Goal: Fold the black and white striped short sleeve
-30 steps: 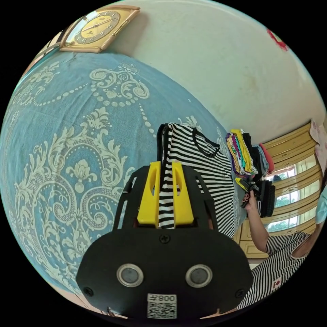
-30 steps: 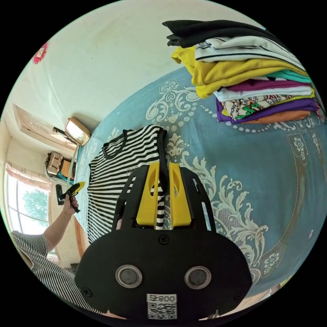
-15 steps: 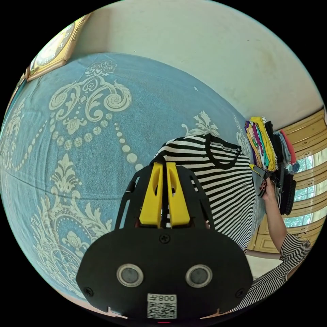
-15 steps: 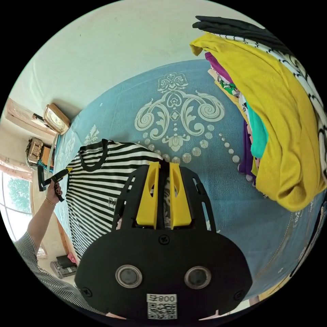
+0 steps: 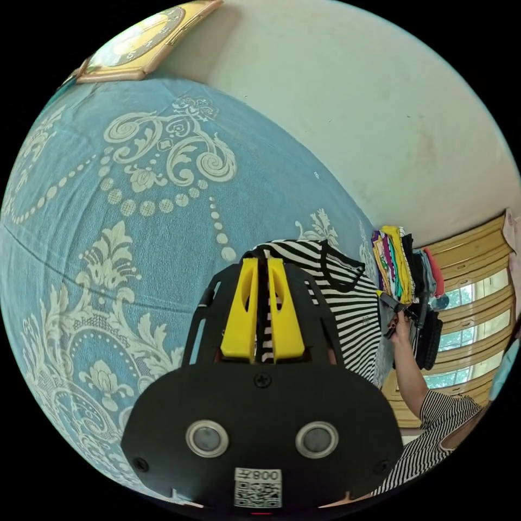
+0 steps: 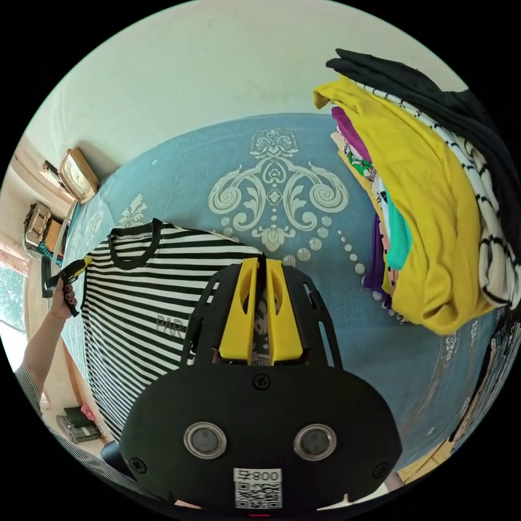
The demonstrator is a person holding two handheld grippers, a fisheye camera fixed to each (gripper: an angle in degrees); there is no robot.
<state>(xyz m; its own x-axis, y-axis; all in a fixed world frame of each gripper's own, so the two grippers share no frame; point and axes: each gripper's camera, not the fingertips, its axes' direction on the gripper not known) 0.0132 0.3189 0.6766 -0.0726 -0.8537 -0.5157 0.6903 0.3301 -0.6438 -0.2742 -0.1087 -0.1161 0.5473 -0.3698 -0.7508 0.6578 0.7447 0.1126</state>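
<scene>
The black and white striped short-sleeve shirt [image 6: 152,304] lies front up on the blue patterned bedspread [image 6: 304,141], neckline toward the wall. My right gripper [image 6: 261,267] is shut on the shirt's near shoulder and sleeve edge, with fabric showing between the yellow jaws. In the left gripper view the same shirt [image 5: 353,309] spreads away to the right, and my left gripper [image 5: 262,266] is shut on its near sleeve edge, a striped strip caught between the jaws. Each view shows the other gripper in a hand at the shirt's far side: the left gripper [image 6: 65,275] and the right gripper [image 5: 399,315].
A tall stack of folded clothes [image 6: 434,217], yellow, purple, teal and black, stands on the bed just right of the right gripper; the stack [image 5: 404,266] also shows beyond the shirt. A framed clock [image 5: 141,43] leans at the wall. A striped sleeve [image 5: 439,429] of the person shows.
The shirt, earlier held up and bunched with its sleeves hanging in the jaws, has been stretched wider and lowered flat on the bedspread. Both cameras swung with the hands.
</scene>
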